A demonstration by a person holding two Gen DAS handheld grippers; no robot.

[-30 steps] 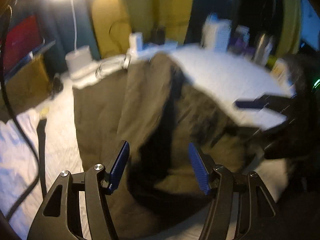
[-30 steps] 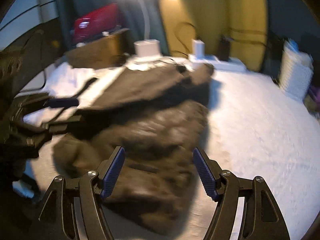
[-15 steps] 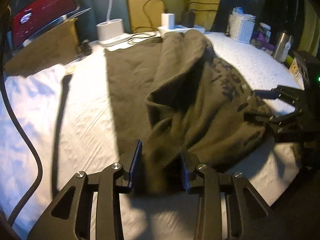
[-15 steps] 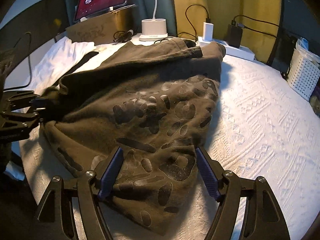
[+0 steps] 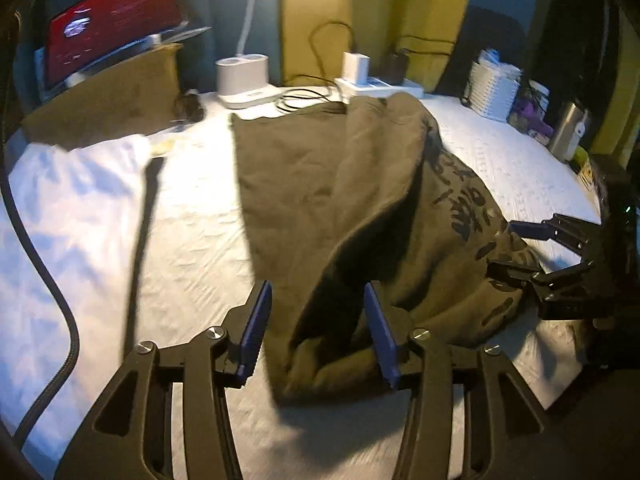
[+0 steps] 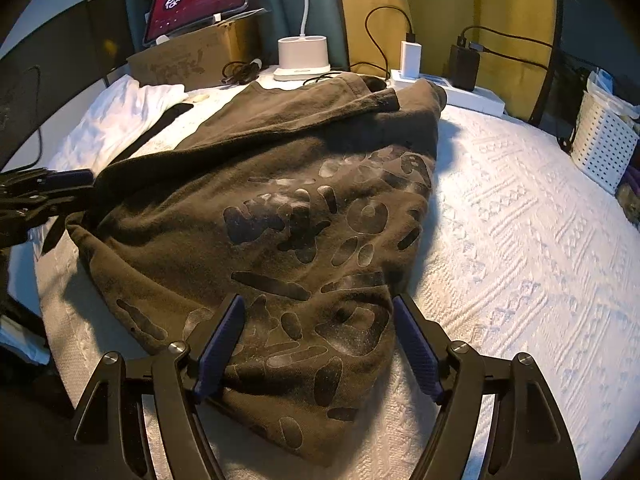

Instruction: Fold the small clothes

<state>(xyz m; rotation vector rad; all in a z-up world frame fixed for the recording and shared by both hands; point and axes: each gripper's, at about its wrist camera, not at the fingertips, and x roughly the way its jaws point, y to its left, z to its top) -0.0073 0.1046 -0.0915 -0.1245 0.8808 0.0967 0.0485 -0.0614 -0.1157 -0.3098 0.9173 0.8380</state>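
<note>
A dark olive shirt (image 5: 328, 184) with a glossy dark print (image 6: 304, 232) lies half folded on the white bedspread (image 6: 520, 240). My left gripper (image 5: 318, 332) hangs over its near folded edge. Its jaws are opening, and the bunched fold stands between the blue pads (image 5: 256, 328) without being pinched. My right gripper (image 6: 320, 340) is open above the printed hem, with cloth lying under and between its fingers. Each gripper shows in the other's view: the right gripper (image 5: 540, 248) at the shirt's right edge, the left gripper (image 6: 60, 188) at its left edge.
At the head of the bed stand a red-screened tablet (image 6: 196, 0) on a cardboard box (image 6: 188, 60), a white lamp base (image 6: 302, 56), chargers on a power strip (image 6: 448, 88) and a white basket (image 6: 604, 140). A white cloth (image 5: 72, 208) and a black cable (image 5: 44, 264) lie at the left.
The left jaws, nipped on the fold half a second ago, now stand wider apart. The shirt has settled onto the bed. The right gripper has stayed in place.
</note>
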